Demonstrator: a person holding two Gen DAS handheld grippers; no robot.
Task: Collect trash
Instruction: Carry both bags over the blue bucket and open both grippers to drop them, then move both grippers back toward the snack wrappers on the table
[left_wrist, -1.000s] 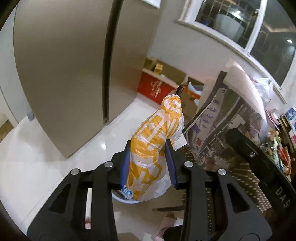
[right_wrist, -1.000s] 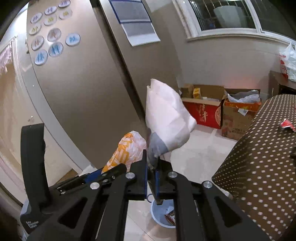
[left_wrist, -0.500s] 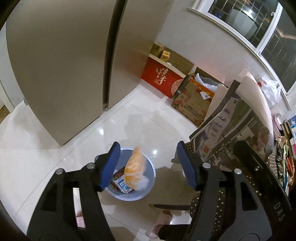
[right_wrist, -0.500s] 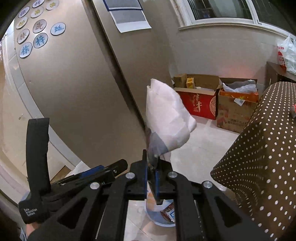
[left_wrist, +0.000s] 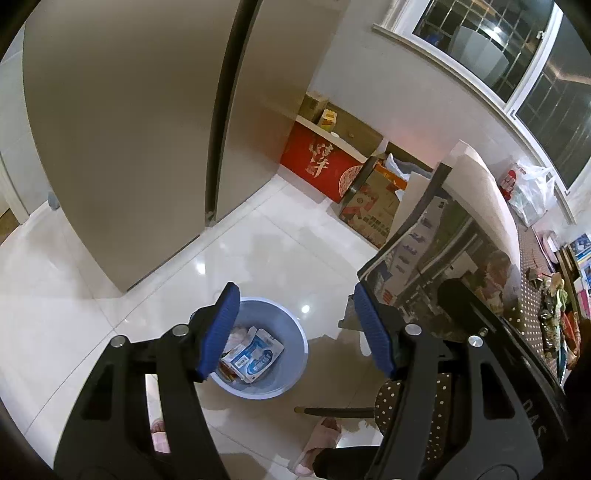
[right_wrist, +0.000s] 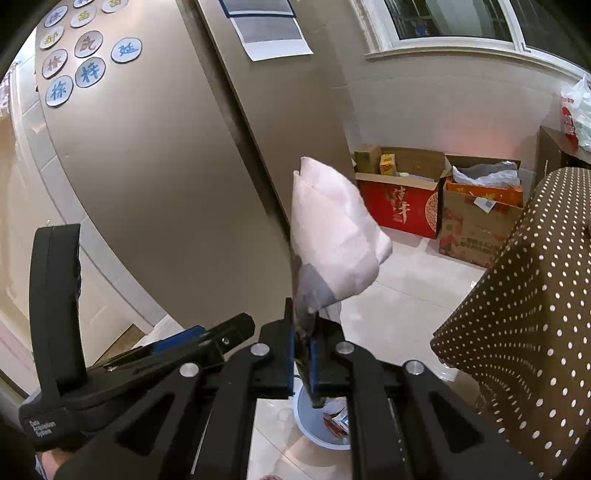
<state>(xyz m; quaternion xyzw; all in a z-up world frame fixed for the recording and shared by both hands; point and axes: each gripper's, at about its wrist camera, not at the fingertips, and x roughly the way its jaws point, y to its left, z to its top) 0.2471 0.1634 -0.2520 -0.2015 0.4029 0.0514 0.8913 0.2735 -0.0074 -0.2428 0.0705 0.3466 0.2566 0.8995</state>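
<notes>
Both wrist views angled down at floor; share blue bin (left_wrist: 291, 334) (right_wrist: 310, 424), red box (left_wrist: 317, 166) (right_wrist: 399, 206).

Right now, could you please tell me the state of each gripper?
Left gripper: open, nothing between its fingers, above the blue bin; its jaws have just been opening.
Right gripper: closed on a folded magazine.

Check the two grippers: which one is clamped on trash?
The right gripper: its jaws are shut on the folded paper. The left gripper is open and empty above the blue bin.
</notes>
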